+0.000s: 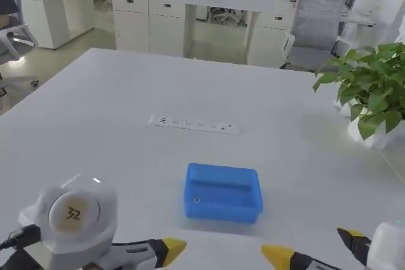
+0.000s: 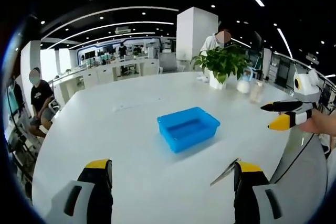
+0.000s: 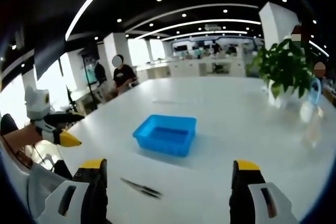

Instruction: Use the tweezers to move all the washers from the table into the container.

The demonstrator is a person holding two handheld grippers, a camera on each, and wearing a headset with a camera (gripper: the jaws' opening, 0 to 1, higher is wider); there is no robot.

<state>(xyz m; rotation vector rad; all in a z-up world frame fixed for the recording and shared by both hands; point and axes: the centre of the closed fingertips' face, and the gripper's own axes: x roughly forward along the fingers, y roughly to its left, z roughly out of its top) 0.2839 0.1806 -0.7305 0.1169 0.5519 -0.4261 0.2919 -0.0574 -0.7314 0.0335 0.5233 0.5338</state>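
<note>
A blue rectangular container [image 1: 223, 192] sits on the white table, just ahead of both grippers. My left gripper [image 1: 168, 249] is at the bottom left, and my right gripper [image 1: 313, 248] at the bottom right. In the left gripper view the yellow-tipped jaws of the left gripper [image 2: 171, 167] stand wide apart, with the container [image 2: 188, 127] beyond them. Thin metal tweezers [image 2: 224, 172] lie beside the right-hand jaw. The right gripper [image 3: 169, 166] is likewise open and holds nothing. Tweezers [image 3: 140, 188] lie flat on the table between its jaws, short of the container [image 3: 165, 134]. Washers are too small to make out.
A white power strip [image 1: 194, 124] lies mid-table beyond the container. A potted plant [image 1: 373, 86] stands at the right edge. Office chairs and desks lie past the far edge, and people sit in the background.
</note>
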